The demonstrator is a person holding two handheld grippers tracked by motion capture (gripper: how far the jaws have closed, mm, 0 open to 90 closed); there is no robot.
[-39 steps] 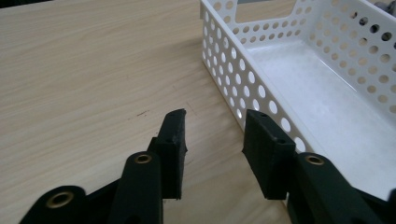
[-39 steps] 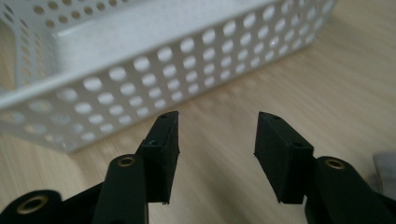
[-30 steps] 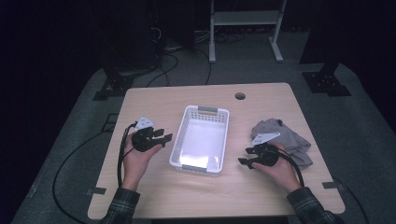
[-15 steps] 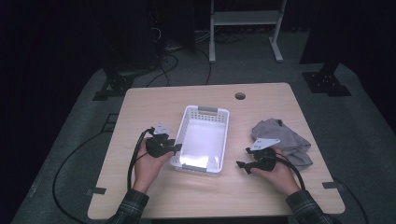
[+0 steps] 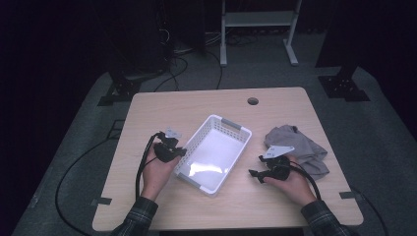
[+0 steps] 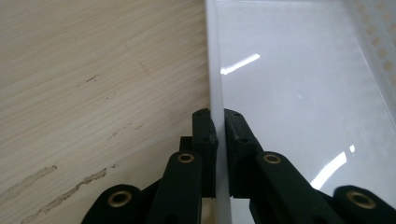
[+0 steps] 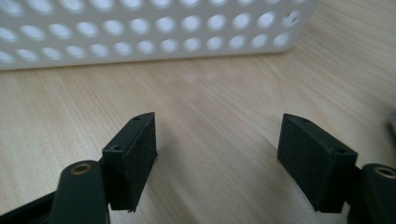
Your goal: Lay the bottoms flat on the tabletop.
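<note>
A white perforated basket (image 5: 236, 125) lies empty at the middle of the wooden table. My left gripper (image 5: 182, 152) is at its left long wall. In the left gripper view the jaws have just been closing, and the left gripper (image 6: 219, 126) is now shut on the thin basket wall (image 6: 212, 70), one pad on each side. My right gripper (image 5: 253, 174) rests low on the table to the right of the basket. In the right gripper view the right gripper (image 7: 217, 140) stands open over bare wood, with the basket side (image 7: 140, 32) ahead of it.
A crumpled grey cloth (image 5: 300, 147) lies on the table just behind my right hand. A round cable hole (image 5: 253, 101) sits near the far edge. Cables trail off the table's left side to the floor. A white stand (image 5: 255, 19) is beyond the table.
My left hand has moved right to the basket and its jaws have closed on the left wall. The basket looks slightly turned. The right hand has stayed in place.
</note>
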